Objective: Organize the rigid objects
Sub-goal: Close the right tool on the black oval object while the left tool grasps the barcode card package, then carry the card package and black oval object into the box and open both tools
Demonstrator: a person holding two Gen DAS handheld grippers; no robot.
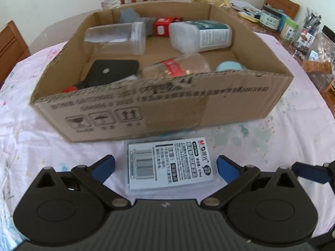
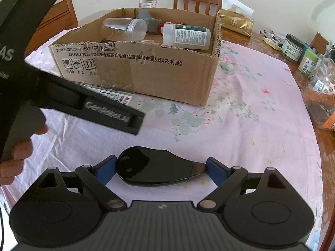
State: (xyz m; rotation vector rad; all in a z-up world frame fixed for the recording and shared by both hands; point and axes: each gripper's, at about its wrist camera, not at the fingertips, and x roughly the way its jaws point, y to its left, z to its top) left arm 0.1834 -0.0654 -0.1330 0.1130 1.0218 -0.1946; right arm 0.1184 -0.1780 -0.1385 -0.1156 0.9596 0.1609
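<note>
Two blue-padded fingers of the left gripper stand spread wide, released, either side of a flat clear plastic case with a white printed label, lying on the floral cloth just before the corrugated cardboard box. In the right wrist view, the right gripper is clenched on a glossy black teardrop-shaped object; bare cloth lies open toward the box's torn front edge.
</note>
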